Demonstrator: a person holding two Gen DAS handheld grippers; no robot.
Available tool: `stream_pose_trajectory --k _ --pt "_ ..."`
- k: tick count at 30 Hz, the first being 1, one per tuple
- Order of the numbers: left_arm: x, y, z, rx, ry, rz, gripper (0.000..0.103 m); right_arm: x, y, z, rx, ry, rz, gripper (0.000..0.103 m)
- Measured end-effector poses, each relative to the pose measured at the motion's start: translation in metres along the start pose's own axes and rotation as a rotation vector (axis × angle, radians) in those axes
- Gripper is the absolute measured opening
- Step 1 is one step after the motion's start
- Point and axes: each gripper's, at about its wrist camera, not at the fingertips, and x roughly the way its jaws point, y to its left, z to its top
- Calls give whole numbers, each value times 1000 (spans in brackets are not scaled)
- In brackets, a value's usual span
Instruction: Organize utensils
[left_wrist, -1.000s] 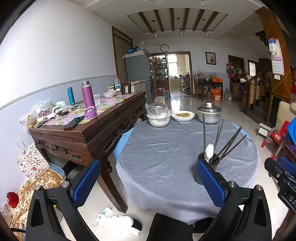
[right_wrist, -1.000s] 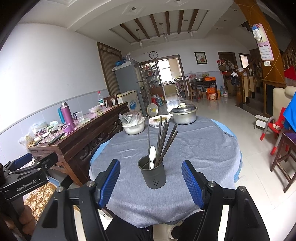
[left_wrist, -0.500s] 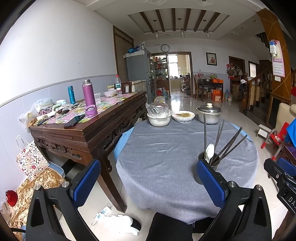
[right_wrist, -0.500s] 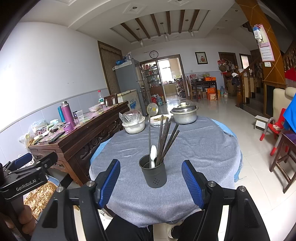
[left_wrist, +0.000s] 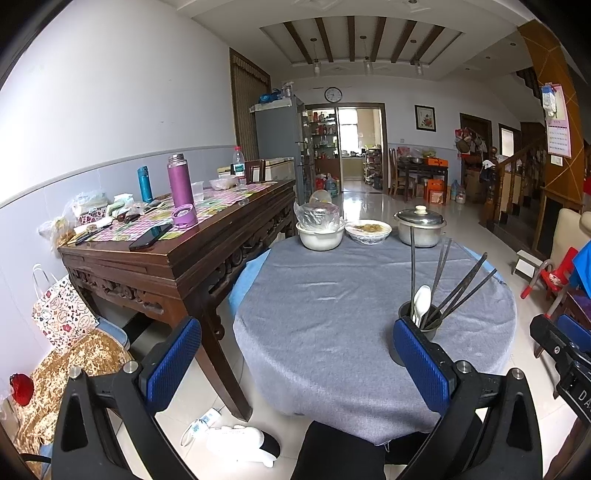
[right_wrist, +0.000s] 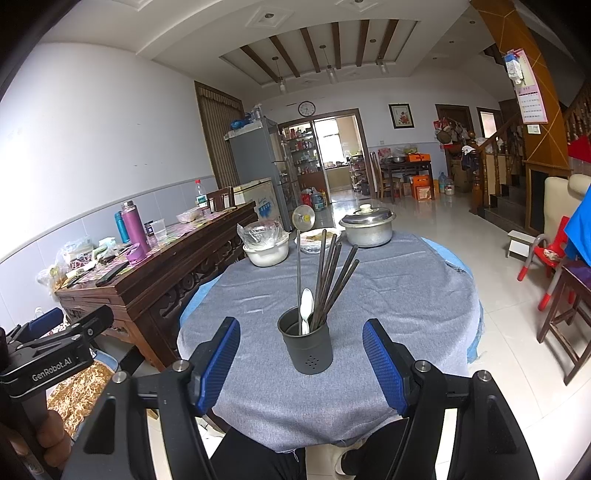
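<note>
A dark grey utensil holder (right_wrist: 306, 347) stands near the front edge of the round table with the grey cloth (right_wrist: 388, 295). It holds several dark chopsticks (right_wrist: 334, 275), a white spoon (right_wrist: 306, 310) and a long metal utensil (right_wrist: 299, 273). My right gripper (right_wrist: 301, 360) is open and empty, its blue pads on either side of the holder, a little short of it. My left gripper (left_wrist: 295, 363) is open and empty at the table's front edge, with the holder (left_wrist: 419, 325) just behind its right pad. The chopsticks (left_wrist: 458, 291) and spoon (left_wrist: 421, 304) show there too.
At the table's far side stand a white bowl with a plastic bag (left_wrist: 320, 234), a dish of food (left_wrist: 368, 232) and a lidded metal pot (left_wrist: 420, 227). A cluttered dark wooden side table (left_wrist: 177, 251) stands to the left. A red child's chair (right_wrist: 546, 258) is at the right.
Both views have shifted only slightly. The holder and its utensils have not moved, and both grippers stay open.
</note>
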Motion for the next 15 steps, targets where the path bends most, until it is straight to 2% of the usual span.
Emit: stream_pose_trajectory --k 15 --pt "0 4 -5 -24 7 9 103 -2 -1 -1 -10 -1 -4 73"
